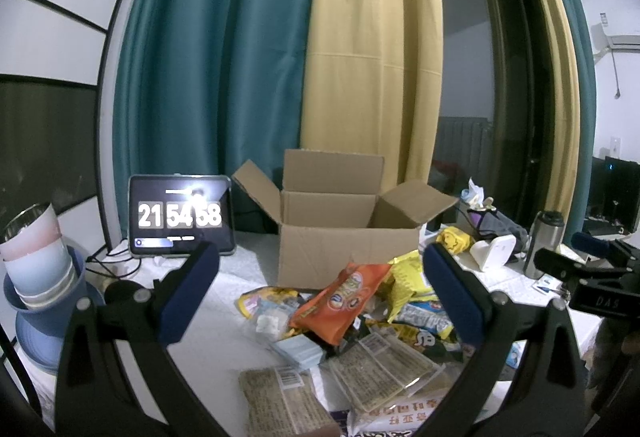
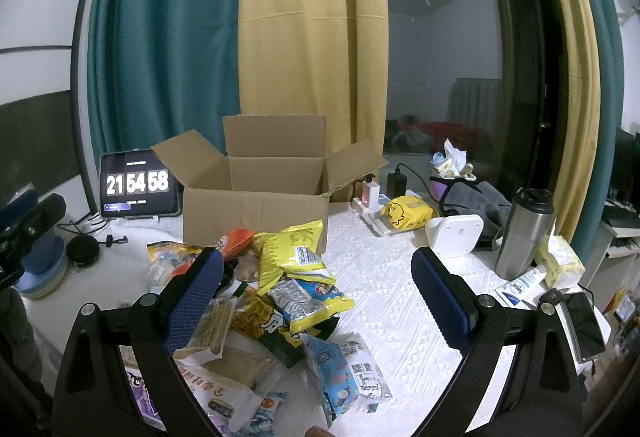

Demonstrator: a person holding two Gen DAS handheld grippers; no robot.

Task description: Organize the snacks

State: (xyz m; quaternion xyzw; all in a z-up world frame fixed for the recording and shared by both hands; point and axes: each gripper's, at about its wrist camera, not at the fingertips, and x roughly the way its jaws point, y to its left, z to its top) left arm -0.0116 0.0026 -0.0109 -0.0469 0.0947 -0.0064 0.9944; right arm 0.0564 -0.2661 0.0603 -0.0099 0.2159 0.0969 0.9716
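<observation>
Both tools hang wide apart over the worktop [image 2: 400, 297] with nothing between their pads: the left tool [image 1: 320, 293] frames the orange bag [image 1: 340, 301], the right tool [image 2: 316, 297] frames the yellow bag [image 2: 292, 257]; neither touches a snack. The snacks [image 2: 280, 317] lie in a loose overlapping pile in front of the box [image 2: 256, 205], which stands with its flaps up and, as far as its inside shows, nothing in it; so the sorting looks barely begun.

Risks, as I judge them: the packets are slick and stacked, so a pinch on one may drag or tip its neighbours, and those at the near edge could slide off the worktop; a grip on a puffed bag's middle may crush the contents or let it squirt out (a sealed edge would hold better); the box's front wall and raised flaps could catch a bag carried too low, or the light box could be shoved back toward the clock [image 2: 138, 183]; the flask [image 2: 524, 233] and phone [image 2: 584, 325] stand near the right tool's side and a wide swing might knock them; the two tools are close enough to collide over one pile.
</observation>
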